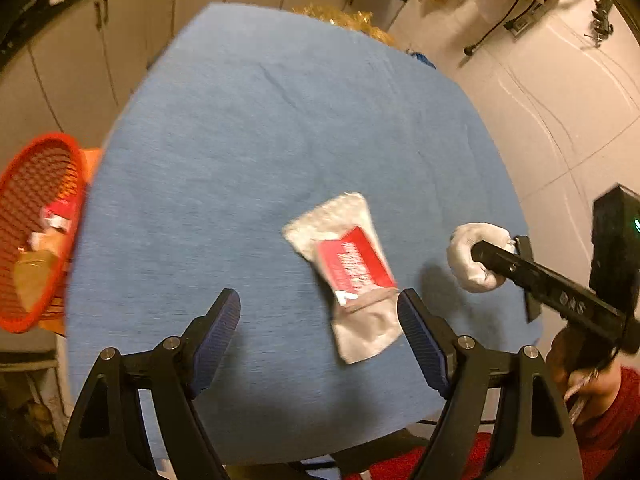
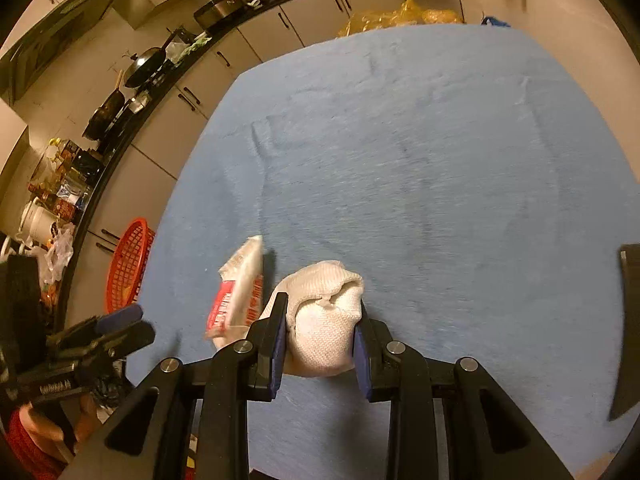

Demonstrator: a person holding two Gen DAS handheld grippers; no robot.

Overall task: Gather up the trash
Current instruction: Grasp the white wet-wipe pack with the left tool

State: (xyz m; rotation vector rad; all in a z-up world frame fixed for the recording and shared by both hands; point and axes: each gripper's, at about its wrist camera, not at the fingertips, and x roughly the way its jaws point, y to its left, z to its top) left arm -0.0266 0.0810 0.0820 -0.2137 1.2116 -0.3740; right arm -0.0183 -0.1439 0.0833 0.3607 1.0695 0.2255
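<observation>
Looking down the left wrist view: my left gripper (image 1: 319,312) is spread wide and holds nothing.
Wrapper: the silver and red wrapper (image 1: 352,276) lies flat on the blue table (image 1: 248,128) near its front edge, its lower end just inside my right-hand finger (image 1: 420,336), apart from the other.
Basket: the red basket (image 1: 36,232) sits off the table's left edge, already holding a few scraps; what they are I cannot tell through the blur.
Other hand: my right gripper (image 1: 486,258) shows near the table's right edge, clamped on a white rag (image 1: 470,260).

Right wrist view: my right gripper (image 2: 320,332) is closed most of the way, both pads pressing the balled rag (image 2: 324,320).
Wrapper: the wrapper (image 2: 236,296) lies just left of the rag.
Basket: the basket (image 2: 128,264) is beyond the left edge, well apart from me.

Progress: some trash seems already binned. Left to do, I judge: carry the rag to the basket, then close my left fingers on the wrapper and bring it over too. No other litter shows on the table.
</observation>
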